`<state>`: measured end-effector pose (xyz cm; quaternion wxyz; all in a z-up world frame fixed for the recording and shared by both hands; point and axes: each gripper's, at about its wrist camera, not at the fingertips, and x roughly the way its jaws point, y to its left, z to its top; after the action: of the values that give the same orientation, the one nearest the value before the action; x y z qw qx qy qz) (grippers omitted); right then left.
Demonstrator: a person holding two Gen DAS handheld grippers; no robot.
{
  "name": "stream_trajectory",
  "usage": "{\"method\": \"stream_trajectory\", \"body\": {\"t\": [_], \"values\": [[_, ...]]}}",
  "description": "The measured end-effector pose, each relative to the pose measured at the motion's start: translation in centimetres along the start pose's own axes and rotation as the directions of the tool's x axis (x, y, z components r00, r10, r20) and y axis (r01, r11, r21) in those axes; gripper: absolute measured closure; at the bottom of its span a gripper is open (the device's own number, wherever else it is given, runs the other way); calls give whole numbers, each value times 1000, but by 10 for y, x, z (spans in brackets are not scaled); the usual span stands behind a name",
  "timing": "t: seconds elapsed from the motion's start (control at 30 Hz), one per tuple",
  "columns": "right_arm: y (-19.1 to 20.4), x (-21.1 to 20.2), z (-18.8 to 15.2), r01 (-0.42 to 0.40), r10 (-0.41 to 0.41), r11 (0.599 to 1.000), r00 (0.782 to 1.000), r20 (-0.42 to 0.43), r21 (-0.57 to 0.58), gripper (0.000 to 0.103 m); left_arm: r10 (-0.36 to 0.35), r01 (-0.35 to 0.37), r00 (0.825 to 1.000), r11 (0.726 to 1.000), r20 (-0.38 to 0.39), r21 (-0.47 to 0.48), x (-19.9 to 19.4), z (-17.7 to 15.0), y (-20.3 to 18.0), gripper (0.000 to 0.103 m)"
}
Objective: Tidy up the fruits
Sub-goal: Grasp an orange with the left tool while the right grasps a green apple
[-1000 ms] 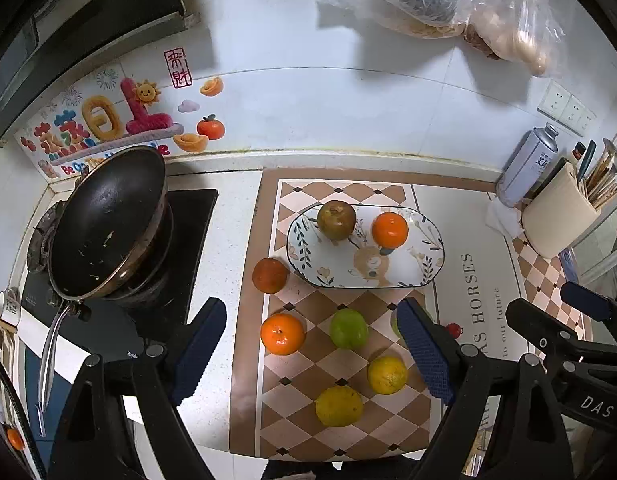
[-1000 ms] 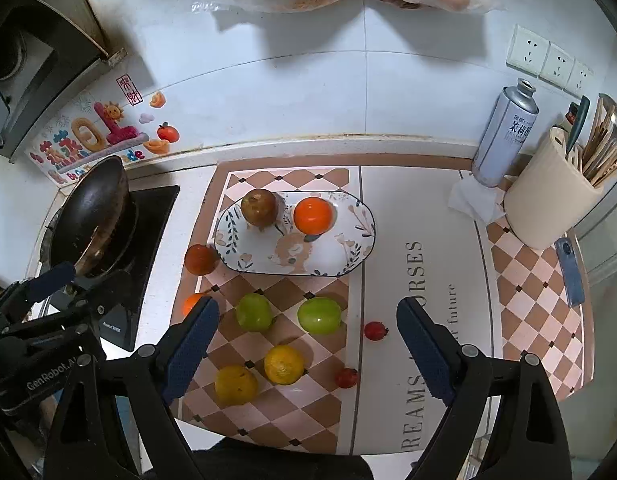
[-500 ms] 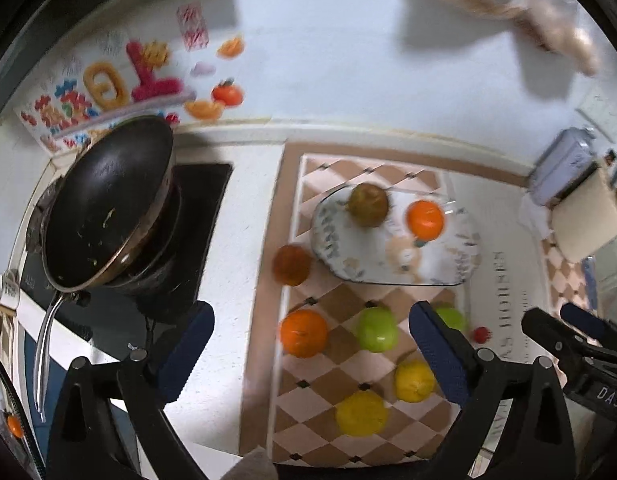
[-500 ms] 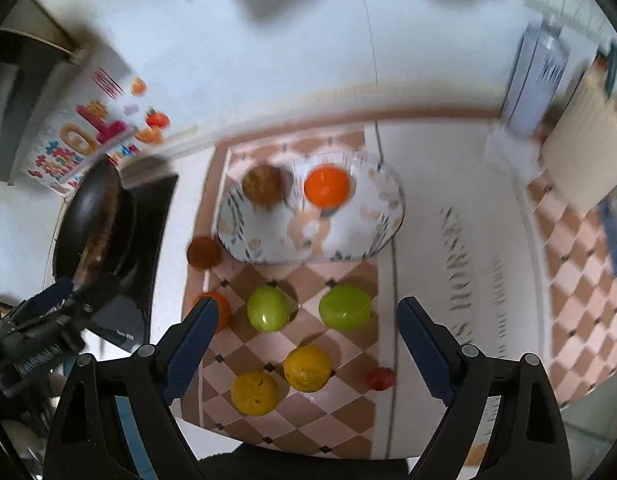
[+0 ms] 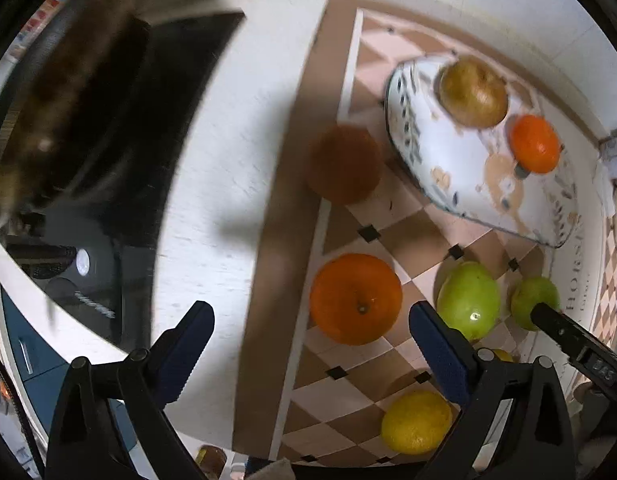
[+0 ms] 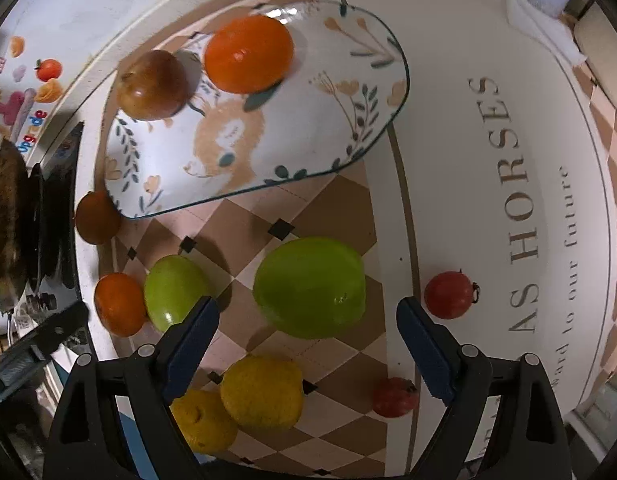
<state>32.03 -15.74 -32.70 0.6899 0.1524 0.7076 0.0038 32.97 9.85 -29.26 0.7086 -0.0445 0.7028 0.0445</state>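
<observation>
In the left wrist view my left gripper (image 5: 312, 344) points down, open, with an orange (image 5: 355, 298) just ahead between its fingers and untouched. A dark brown fruit (image 5: 344, 164) lies beyond it beside the floral plate (image 5: 412, 136). The plate holds a brown fruit (image 5: 473, 92) and an orange one (image 5: 535, 143). My right gripper (image 6: 308, 340) is open over a big green apple (image 6: 310, 288), pads apart from it. A second green apple (image 6: 174, 292), two yellow citrus fruits (image 6: 262, 392) and two small red fruits (image 6: 448, 294) lie on the checked mat.
A dark frying pan (image 5: 68, 80) sits on the black stove (image 5: 108, 240) left of the mat. The counter's front edge runs below the grippers. The pale mat panel with lettering (image 6: 520, 200) lies right of the fruit. Each gripper shows at the edge of the other's view.
Both grippers have dropped close to the mat and tilted downward, so the fruit looms large. The left jaws have spread a little wider. No fruit has moved.
</observation>
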Motion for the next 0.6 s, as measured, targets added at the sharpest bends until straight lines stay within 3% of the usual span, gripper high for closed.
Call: {"method": "stream_trajectory", "body": {"t": [0.27,0.3,0.47,0.53,0.6], "values": [[6,25,7,17,-17,1000,999,-32,3,11,-6,10,997,998,-72,56,43,1,-19,4],[6,27,7,14,-13,1000,999,-36,6,13,-11,15,997,998,-74,59,45,1,-20,7],[8,36,8,15,-14,1000,999,-40,13,28,-27,33,998,994,-63,102,48,-4,-29,42],[8,35,8,27,-27,1000,999,-27,8,36,-13,19,998,993,-54,120,47,-8,-34,42],[9,35,9,35,-35,999,999,-20,-3,37,4,1,999,990,-34,141,45,-12,-38,42]]}}
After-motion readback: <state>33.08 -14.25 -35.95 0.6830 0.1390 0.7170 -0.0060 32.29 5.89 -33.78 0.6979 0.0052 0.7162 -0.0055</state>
